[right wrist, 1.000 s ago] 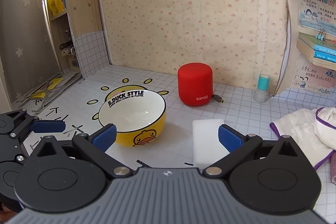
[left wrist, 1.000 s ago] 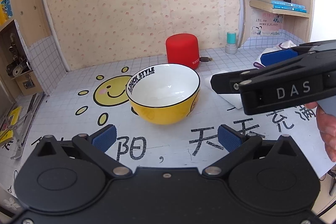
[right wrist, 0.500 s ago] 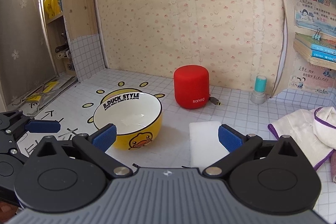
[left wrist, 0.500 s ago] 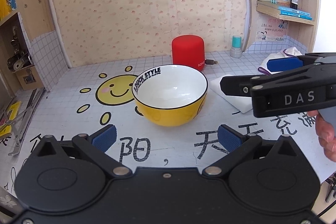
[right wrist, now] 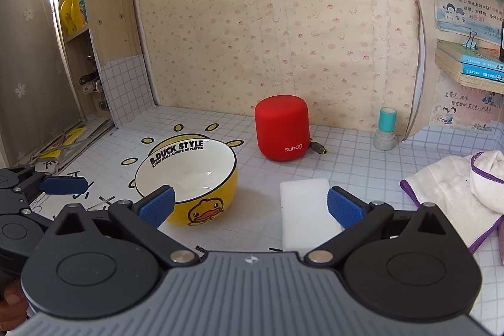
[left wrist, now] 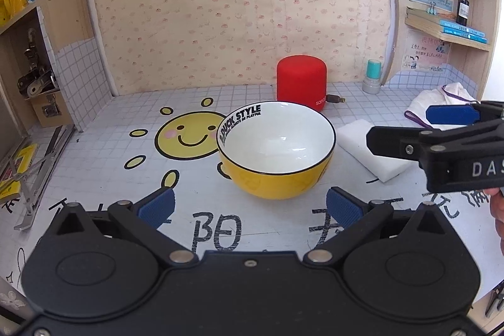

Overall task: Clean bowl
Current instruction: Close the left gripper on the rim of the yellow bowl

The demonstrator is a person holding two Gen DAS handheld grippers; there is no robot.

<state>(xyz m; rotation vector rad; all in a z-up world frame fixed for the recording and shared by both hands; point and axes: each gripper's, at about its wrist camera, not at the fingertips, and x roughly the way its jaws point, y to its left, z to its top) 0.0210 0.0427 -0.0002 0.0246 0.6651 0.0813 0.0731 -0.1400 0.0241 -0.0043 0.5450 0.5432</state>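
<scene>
The yellow bowl (left wrist: 276, 150) sits mid-frame on the desk mat, white sponge (right wrist: 307, 213) just right of it, while left gripper (left wrist: 249, 207) and right gripper (right wrist: 250, 207) gape wide, holding nothing

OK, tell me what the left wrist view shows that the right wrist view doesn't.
Only the left wrist view shows the whole smiling sun drawing and a dark dropper bottle on the shelf. Only the right wrist view shows the duck printed on the bowl's side and the "sanag" lettering on the red speaker. Both show the yellow bowl, white sponge, cloth, and both grippers open, left and right.
</scene>
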